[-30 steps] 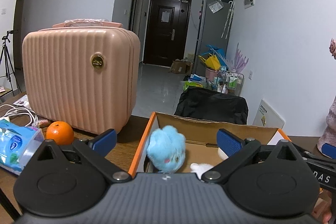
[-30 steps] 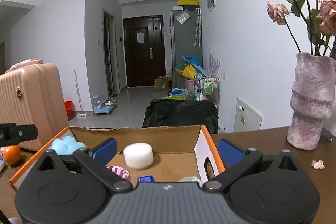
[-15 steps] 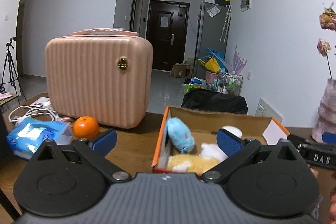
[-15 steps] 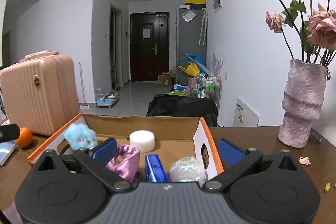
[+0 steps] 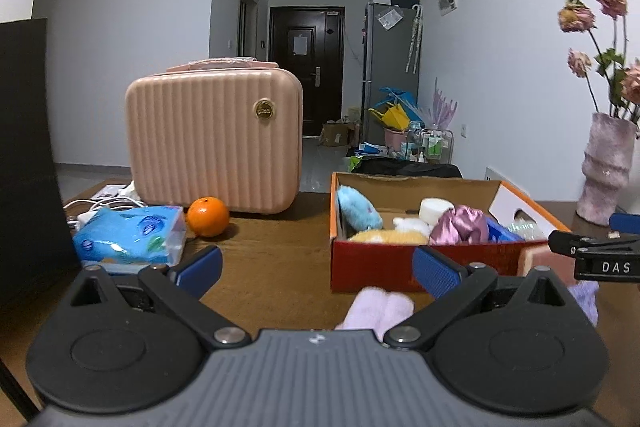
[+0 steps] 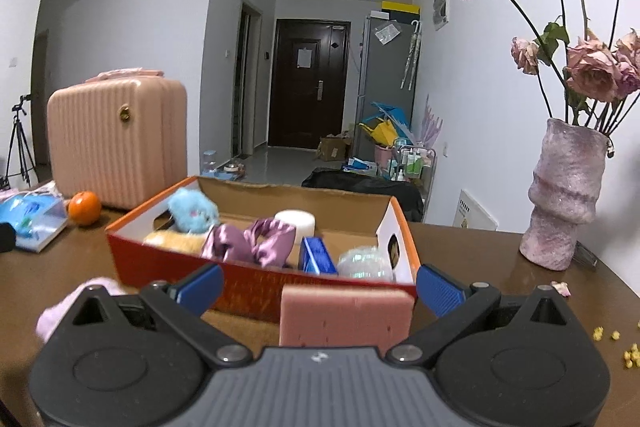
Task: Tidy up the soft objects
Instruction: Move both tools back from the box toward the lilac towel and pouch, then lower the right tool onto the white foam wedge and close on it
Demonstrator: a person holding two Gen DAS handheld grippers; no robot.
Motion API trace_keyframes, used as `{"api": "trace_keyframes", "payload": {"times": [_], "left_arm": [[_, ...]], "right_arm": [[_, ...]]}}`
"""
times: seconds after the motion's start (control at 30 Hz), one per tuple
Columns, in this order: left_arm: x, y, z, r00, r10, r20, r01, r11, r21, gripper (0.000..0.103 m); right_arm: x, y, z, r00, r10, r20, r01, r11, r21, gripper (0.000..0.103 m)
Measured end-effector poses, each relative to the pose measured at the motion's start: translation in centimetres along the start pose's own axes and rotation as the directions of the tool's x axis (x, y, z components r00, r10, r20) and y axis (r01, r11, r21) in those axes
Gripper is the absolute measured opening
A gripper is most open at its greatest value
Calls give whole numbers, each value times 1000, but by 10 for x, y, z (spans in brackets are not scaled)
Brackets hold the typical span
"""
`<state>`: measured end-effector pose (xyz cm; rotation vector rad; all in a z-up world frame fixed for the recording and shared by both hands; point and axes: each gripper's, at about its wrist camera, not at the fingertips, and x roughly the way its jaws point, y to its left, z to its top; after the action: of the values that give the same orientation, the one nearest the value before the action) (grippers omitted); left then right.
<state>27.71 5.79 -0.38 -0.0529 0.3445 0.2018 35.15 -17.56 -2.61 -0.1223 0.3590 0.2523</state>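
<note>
1. Two claws, both standing wide open and holding nothing: left gripper (image 5: 316, 269) and right gripper (image 6: 318, 285) are hovering low over the brown table (image 5: 276, 251).
2. I'm seeing the orange shoebox (image 6: 256, 277) straight ahead of my right claw, just beyond the fingertips; from the left claw it's sitting ahead and to the right.
3. Box is holding a blue plush (image 6: 192, 209), a purple satin scrunchie (image 6: 256, 241), a white foam puck (image 6: 295, 221), a yellow plush (image 5: 386, 237), a blue packet (image 6: 318, 255) and a clear crinkly ball (image 6: 365, 263).
4. Pink sponge (image 6: 346, 315) is lying between my right fingers, against the box's near wall, not gripped.
5. Pale pink fuzzy sock (image 5: 376, 309) is lying on the table between my left fingers, closer to the right one, untouched.
6. A lavender soft piece (image 5: 584, 297) is showing right of my left claw, under the right claw's tip; can't tell what it is.
7. Ahead-left of both claws: pink suitcase (image 5: 214, 143), orange (image 5: 208, 217), tissue pack (image 5: 132, 235).
8. Ahead-right of my right claw: vase of dried roses (image 6: 562, 199).
</note>
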Motion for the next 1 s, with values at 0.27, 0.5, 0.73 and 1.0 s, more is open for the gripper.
{"api": "trace_keyframes", "payload": {"times": [0.27,0.5,0.73,1.0], "left_arm": [[-41,13,-27,999,-41,-20,41,999,3,103],[-68,27,-46,999,-33,-27,34,999,3,103],[-78,40,-56,1000,-9,-26,9,1000,-30,103],[-73,36,-59,1000,-2,-22,2,1000,-11,103]], "right_arm": [[-40,5,-22,1000,5,-10,-5,1000,0,103],[-71,17,-42,1000,18,-23,-18,1000,2,103],[-93,26,-54,1000,20,-19,-20,1000,21,103],[-99,31,-60,1000,7,-29,-5,999,39,103]]}}
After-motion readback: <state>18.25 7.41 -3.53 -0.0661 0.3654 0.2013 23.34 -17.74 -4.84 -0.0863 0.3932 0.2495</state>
